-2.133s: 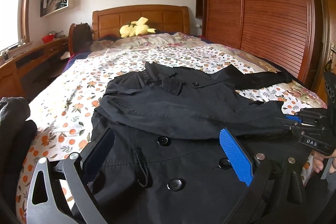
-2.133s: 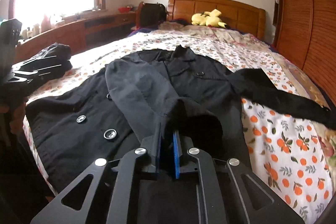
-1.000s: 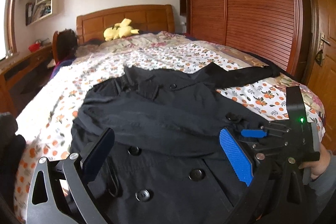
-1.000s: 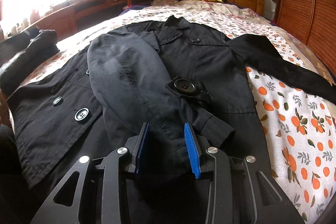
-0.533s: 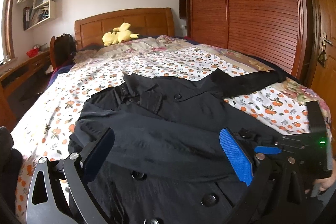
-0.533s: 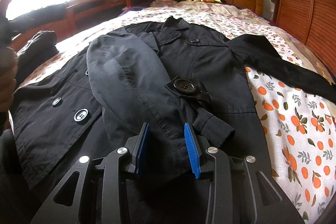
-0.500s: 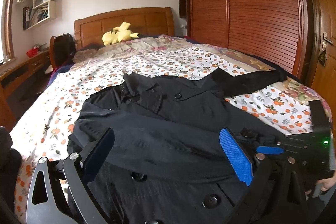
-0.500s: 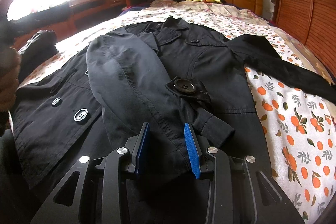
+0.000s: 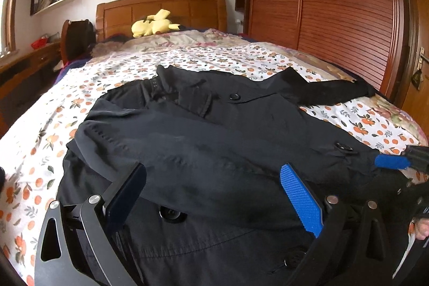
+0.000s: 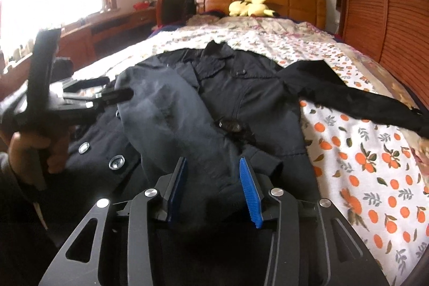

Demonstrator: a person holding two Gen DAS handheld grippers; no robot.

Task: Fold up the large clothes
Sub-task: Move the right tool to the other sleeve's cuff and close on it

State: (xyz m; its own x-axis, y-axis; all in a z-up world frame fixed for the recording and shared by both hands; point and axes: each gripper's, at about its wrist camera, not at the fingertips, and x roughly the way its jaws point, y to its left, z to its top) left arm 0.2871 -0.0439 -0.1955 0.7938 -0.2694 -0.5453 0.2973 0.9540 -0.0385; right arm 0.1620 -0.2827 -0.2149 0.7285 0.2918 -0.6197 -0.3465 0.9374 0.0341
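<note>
The black buttoned cotton coat (image 9: 214,141) lies flat on the orange-print bedspread (image 10: 375,152), collar toward the wooden headboard (image 9: 161,10). One sleeve is folded across its chest; the other sleeve (image 10: 348,95) stretches away from the headboard's right side, nearer the right tool (image 10: 213,185). Its jaws have just been opening (nothing pinched now) above the folded cuff. The left tool (image 9: 214,195) hangs wide apart, lower than before.

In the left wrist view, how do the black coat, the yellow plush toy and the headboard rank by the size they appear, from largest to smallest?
1. black coat, by far the largest, though it is also nearest to the camera.
2. headboard.
3. yellow plush toy, the smallest; it lies right by the headboard, so this comparison is fair.
</note>
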